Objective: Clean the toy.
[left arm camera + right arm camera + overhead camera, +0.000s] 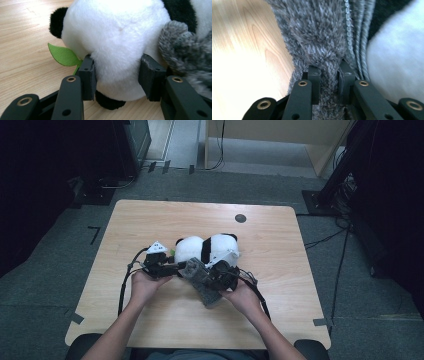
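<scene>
At the left of centre in the high view, the left gripper (pixel 172 268) has its jaws set around the white body of the plush panda (pixel 207 248), pads pressing into the fur on both sides. The panda lies mid-frame on the wooden table (pixel 280 310), a green felt leaf (pixel 63 55) at its side. Just right of it, the right gripper (pixel 212 276) is clenched on the fuzzy grey sock (pixel 202 282), pinching a fold.
</scene>
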Demonstrator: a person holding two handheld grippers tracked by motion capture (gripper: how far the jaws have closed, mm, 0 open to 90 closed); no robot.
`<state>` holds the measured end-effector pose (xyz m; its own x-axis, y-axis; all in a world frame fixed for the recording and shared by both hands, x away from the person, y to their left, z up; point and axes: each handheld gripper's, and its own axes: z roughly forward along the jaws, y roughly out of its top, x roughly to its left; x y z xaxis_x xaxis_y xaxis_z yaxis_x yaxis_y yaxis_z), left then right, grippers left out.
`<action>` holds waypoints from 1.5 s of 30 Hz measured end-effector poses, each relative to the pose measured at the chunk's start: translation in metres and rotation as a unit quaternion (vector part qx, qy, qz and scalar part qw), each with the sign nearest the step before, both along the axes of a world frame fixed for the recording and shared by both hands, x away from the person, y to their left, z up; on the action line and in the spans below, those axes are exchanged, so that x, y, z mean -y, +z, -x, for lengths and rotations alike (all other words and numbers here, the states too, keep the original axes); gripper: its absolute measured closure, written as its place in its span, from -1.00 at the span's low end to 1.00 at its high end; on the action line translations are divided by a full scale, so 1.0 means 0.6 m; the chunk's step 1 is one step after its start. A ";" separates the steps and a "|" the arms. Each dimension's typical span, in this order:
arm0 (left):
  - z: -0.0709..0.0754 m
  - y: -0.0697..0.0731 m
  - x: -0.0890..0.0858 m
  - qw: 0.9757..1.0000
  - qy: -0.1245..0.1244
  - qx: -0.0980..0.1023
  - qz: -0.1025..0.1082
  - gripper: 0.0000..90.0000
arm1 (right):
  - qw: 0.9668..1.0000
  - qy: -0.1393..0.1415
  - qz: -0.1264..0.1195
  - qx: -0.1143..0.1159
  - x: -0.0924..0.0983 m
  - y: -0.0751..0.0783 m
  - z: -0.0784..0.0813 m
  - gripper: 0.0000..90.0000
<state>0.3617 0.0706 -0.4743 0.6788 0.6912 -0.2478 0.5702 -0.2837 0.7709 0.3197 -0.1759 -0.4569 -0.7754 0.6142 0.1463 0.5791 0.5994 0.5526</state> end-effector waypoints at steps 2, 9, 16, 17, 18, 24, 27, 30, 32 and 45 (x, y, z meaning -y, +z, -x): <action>0.000 0.000 0.000 1.000 0.000 0.000 0.000 0.19 | 1.000 0.001 0.001 -0.001 0.011 0.004 0.003 0.72; 0.000 0.001 0.000 1.000 -0.002 -0.002 0.000 0.20 | 1.000 -0.007 0.001 -0.002 0.054 0.010 0.013 0.71; 0.001 0.001 0.001 1.000 -0.003 -0.001 -0.001 0.21 | 1.000 -0.027 -0.012 -0.009 0.098 0.013 0.014 0.69; 0.001 0.001 0.001 1.000 -0.003 -0.001 -0.002 0.21 | 0.999 -0.029 -0.013 -0.010 0.102 0.013 0.014 0.69; 0.001 0.001 0.001 1.000 -0.003 -0.001 -0.002 0.21 | 0.999 -0.029 -0.014 -0.012 0.106 0.014 0.014 0.69; 0.001 0.001 0.000 1.000 -0.004 -0.001 -0.002 0.21 | 0.999 -0.039 -0.006 -0.019 0.132 0.011 0.014 0.67; 0.001 0.001 0.000 1.000 -0.005 -0.002 -0.001 0.21 | 0.999 -0.048 -0.003 -0.023 0.149 0.011 0.014 0.68; 0.001 0.001 0.000 1.000 -0.005 -0.001 -0.002 0.21 | 0.998 -0.062 -0.001 -0.024 0.167 0.010 0.013 0.68; 0.001 0.001 0.000 1.000 -0.005 -0.001 -0.002 0.21 | 0.997 -0.072 -0.001 -0.024 0.179 0.010 0.012 0.69; 0.001 0.001 0.000 1.000 -0.005 -0.001 -0.002 0.21 | 0.990 -0.140 -0.012 -0.004 0.240 0.016 -0.002 0.70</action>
